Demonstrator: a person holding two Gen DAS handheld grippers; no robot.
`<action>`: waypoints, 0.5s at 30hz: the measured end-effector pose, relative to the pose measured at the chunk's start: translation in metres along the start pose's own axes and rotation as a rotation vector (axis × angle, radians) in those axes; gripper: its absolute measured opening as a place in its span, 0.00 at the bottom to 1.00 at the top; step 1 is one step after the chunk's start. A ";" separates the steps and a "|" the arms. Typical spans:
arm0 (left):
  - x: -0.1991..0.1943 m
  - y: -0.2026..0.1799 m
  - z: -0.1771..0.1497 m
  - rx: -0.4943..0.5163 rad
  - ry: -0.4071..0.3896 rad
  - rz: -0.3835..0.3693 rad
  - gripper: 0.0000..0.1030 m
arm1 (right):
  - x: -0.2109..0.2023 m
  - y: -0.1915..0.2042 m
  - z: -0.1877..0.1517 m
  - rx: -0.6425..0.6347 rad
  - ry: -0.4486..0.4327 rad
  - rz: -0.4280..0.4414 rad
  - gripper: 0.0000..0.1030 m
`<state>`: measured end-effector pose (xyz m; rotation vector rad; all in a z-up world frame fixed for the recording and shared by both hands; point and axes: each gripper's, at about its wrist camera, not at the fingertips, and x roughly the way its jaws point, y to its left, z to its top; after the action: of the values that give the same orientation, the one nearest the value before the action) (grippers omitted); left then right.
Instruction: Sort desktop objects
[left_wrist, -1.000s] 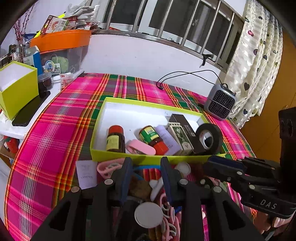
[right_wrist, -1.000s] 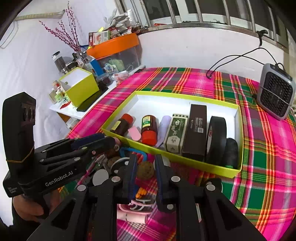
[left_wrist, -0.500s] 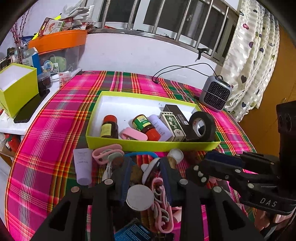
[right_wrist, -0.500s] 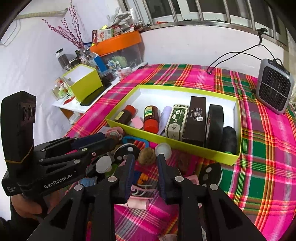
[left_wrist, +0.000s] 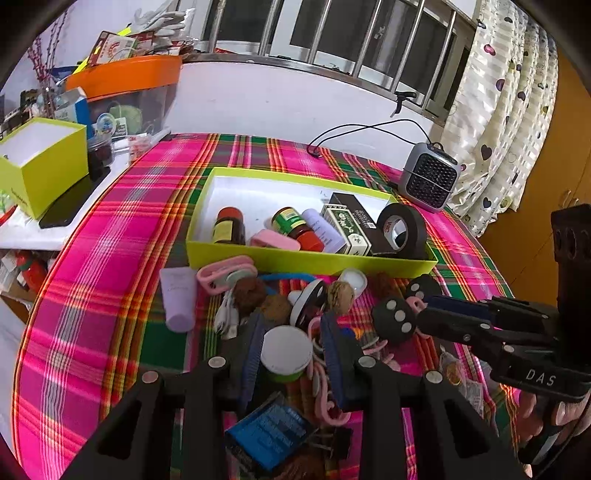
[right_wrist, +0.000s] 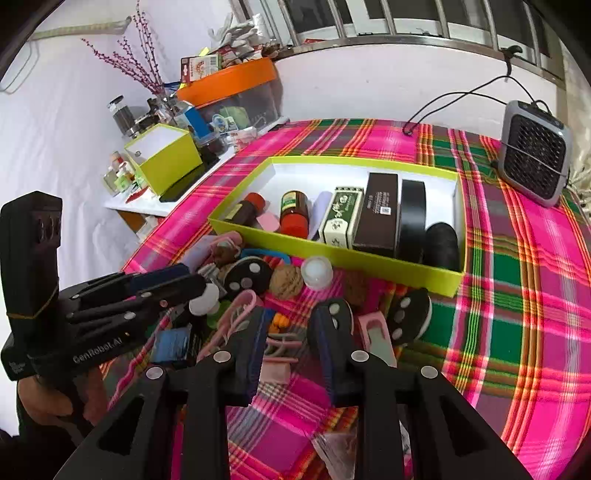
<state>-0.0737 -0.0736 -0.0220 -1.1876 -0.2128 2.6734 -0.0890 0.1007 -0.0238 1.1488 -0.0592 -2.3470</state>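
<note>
A lime-green tray on the plaid table holds bottles, boxes and black tape. In front of it lies a pile of small items: walnuts, a white ball, pink clips, a lilac tube, black discs. My left gripper is open over the pile, its fingers either side of a white-capped green jar. My right gripper is open and empty above pink clips, with a black disc just right of it.
A grey fan heater with its cable stands at the table's far right. A side shelf at the left holds a lime box, a phone and an orange-lidded bin. A blue packet lies near me.
Both grippers have pulled back toward me and away from the tray, so more of the pile shows. The left fingers now stand around the white-capped jar.
</note>
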 end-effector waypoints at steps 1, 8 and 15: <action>-0.001 0.002 -0.001 -0.003 0.001 0.004 0.31 | 0.000 -0.001 -0.002 0.002 0.002 -0.001 0.27; -0.009 0.007 -0.009 -0.017 0.006 0.019 0.31 | -0.006 -0.006 -0.010 0.011 0.005 -0.006 0.28; -0.012 0.009 -0.014 -0.021 0.016 0.027 0.31 | -0.009 -0.011 -0.015 0.018 0.008 -0.008 0.28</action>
<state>-0.0567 -0.0850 -0.0250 -1.2263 -0.2242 2.6900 -0.0783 0.1175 -0.0300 1.1689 -0.0732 -2.3533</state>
